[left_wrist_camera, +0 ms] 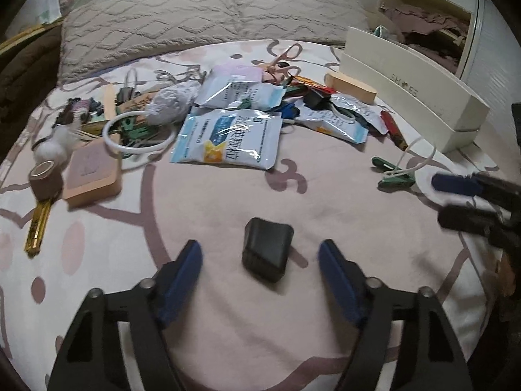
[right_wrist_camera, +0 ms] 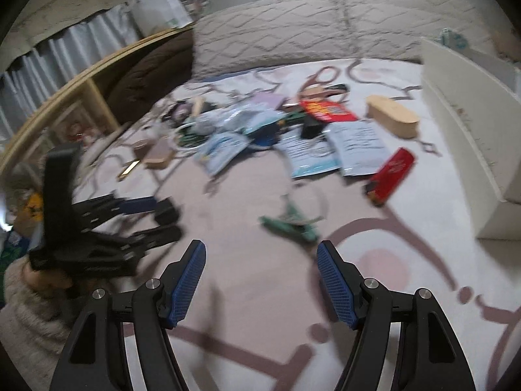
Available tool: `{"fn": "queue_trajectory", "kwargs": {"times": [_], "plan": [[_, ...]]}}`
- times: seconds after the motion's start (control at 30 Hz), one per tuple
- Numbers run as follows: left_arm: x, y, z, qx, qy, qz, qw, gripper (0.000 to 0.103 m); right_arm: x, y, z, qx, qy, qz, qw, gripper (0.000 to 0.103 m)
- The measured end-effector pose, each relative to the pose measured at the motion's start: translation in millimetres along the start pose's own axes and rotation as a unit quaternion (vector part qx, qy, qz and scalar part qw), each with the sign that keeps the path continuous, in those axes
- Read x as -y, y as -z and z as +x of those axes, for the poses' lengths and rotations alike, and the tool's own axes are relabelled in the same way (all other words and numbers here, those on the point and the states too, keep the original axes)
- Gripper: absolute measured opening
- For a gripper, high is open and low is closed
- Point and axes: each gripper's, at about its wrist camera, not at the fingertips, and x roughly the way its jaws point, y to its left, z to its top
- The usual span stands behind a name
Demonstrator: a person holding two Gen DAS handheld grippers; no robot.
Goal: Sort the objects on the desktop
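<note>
A small black box point(left_wrist_camera: 267, 249) lies on the pink patterned blanket point(left_wrist_camera: 228, 202), just ahead of my open left gripper point(left_wrist_camera: 260, 260) and between its jaws; nothing touches it. The same box point(right_wrist_camera: 166, 211) shows in the right wrist view by the left gripper point(right_wrist_camera: 159, 220). My right gripper point(right_wrist_camera: 261, 262) is open and empty above the blanket; it also shows at the right of the left wrist view point(left_wrist_camera: 456, 200). Green clips with a white cord point(right_wrist_camera: 291, 221) lie just ahead of it. A heap of sachets point(left_wrist_camera: 228, 135), scissors point(left_wrist_camera: 283, 57) and small items lies further back.
A white open box point(left_wrist_camera: 413, 94) stands at the right. A red case point(right_wrist_camera: 390, 171), a tan block point(left_wrist_camera: 351, 86), a pink pad point(left_wrist_camera: 92, 172), a tape roll point(left_wrist_camera: 45, 176) and a white ring point(left_wrist_camera: 138, 133) lie around. A grey pillow point(left_wrist_camera: 208, 16) lines the back.
</note>
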Motion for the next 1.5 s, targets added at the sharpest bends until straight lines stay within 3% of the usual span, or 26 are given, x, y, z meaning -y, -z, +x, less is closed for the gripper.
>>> {"fn": "queue_trajectory", "kwargs": {"times": [0.17, 0.37, 0.63, 0.9, 1.27, 1.3, 1.37, 1.5], "plan": [[-5, -2, -2, 0.003, 0.026, -0.014, 0.9996, 0.054, -5, 0, 8, -0.018, -0.059, 0.01, 0.998, 0.071], [-2, -1, -5, -0.001, 0.066, -0.03, 0.9974, 0.054, 3, -8, 25, -0.036, -0.001, 0.012, 0.999, 0.071], [6, 6, 0, -0.004, 0.064, -0.017, 0.9978, 0.054, 12, -25, 34, -0.025, 0.03, 0.014, 0.999, 0.071], [2, 7, 2, -0.005, 0.066, -0.036, 0.9972, 0.054, 3, -16, 37, -0.032, 0.12, -0.067, 0.99, 0.071], [1, 8, -1, 0.012, 0.06, -0.043, 0.9972, 0.051, 7, -20, 51, -0.043, 0.101, -0.082, 0.991, 0.07], [0, 8, -1, 0.013, 0.059, -0.042, 0.9973, 0.051, 7, -20, 51, -0.042, 0.101, -0.081, 0.991, 0.07], [0, 8, -2, 0.015, 0.054, -0.044, 0.9974, 0.047, 8, -20, 50, -0.037, 0.099, -0.078, 0.991, 0.05], [-3, 8, -2, 0.017, 0.057, -0.054, 0.9967, 0.041, 11, -20, 48, -0.03, 0.09, -0.072, 0.993, 0.05]]}}
